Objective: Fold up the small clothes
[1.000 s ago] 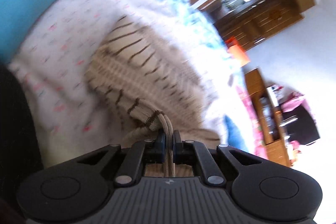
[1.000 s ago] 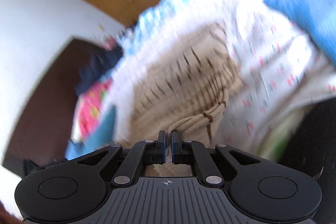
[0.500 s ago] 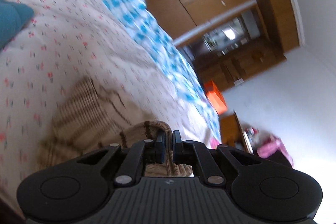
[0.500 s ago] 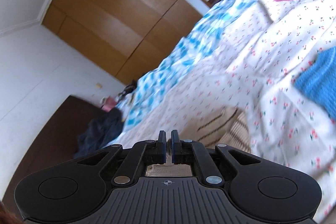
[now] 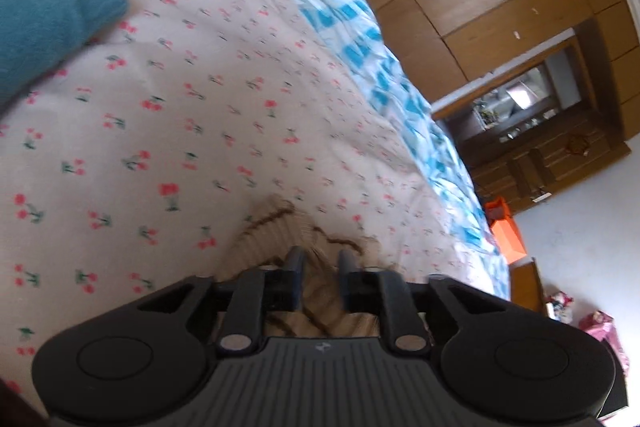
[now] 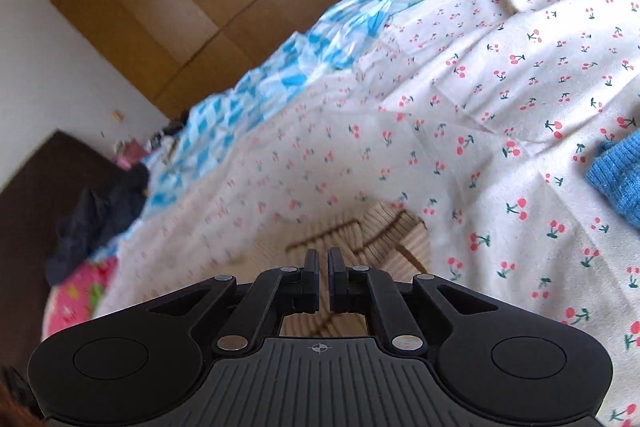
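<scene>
left tool (image 5: 319, 269): jaws just been opening, now apart over the beige striped knit (image 5: 276, 227), letting go so the fold stays put
right tool (image 6: 323, 275): pretty much together, can't tell if fabric's pinched
knit: lying on the cherry-print bed cover (image 5: 192, 107)

My left gripper (image 5: 319, 259) tilts downward, and its jaws have just been opening: they now stand apart with a clear gap, the striped knit garment (image 5: 276, 227) lying below and between them but no longer pinched. My right gripper (image 6: 323, 261) also tilts downward; its jaws are drawn almost together, only a thin slit between the pads, and I cannot see any cloth caught in that slit. Both black gripper bodies fill the lower part of their views.
</scene>
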Tool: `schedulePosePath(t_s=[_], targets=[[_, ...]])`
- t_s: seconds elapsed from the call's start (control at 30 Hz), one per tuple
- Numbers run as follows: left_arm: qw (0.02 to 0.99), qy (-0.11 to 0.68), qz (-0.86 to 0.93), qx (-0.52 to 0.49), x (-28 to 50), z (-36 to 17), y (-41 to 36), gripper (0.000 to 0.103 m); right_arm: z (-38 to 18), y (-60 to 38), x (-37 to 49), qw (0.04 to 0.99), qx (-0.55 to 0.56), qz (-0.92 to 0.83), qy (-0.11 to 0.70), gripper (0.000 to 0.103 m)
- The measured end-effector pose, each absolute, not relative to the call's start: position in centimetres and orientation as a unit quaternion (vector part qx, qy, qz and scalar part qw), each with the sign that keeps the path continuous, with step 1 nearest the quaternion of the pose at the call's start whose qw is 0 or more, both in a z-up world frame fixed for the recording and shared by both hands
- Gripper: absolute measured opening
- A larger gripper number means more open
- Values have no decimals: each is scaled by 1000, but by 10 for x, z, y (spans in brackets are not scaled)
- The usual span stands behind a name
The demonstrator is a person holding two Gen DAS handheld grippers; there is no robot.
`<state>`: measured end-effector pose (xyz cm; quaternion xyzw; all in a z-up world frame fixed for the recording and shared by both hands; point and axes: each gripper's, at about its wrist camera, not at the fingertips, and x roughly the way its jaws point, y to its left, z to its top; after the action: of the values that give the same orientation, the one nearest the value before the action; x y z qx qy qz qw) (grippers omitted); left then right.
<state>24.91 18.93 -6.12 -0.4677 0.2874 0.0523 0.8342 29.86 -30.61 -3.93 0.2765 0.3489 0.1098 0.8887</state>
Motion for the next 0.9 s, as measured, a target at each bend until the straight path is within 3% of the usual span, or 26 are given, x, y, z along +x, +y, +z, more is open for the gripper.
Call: schedulePosePath(t_s=[0.03, 0.1, 0.27, 0.37, 0.4, 0.5, 0.67, 0.9], targets=[[836, 282, 61, -467, 245, -60, 192, 38, -41, -305, 297, 887, 272, 115, 355, 12], [844, 269, 75, -458, 233, -54, 194, 47, -44, -301, 296, 887, 260, 117, 363, 28], [873, 265, 87, -400, 210, -37, 188, 64, -49, -274, 303, 903, 164, 116, 379, 40], [880, 289, 78, -368, 204, -42, 170, 65, -56, -261, 308, 909, 111, 103, 389, 37], [884, 299, 77, -351, 204, -45, 163, 65, -56, -261, 308, 910, 103, 96, 390, 25], [889, 331, 84, -304, 206, -54, 146, 63, -49, -281, 305, 912, 139, 79, 378, 9], [872, 379, 105, -291, 210, -74, 149, 63, -60, -303, 305, 905, 172, 44, 388, 9], [873, 376, 125, -284, 196, -71, 154, 63, -55, -296, 304, 908, 159, 32, 387, 17]])
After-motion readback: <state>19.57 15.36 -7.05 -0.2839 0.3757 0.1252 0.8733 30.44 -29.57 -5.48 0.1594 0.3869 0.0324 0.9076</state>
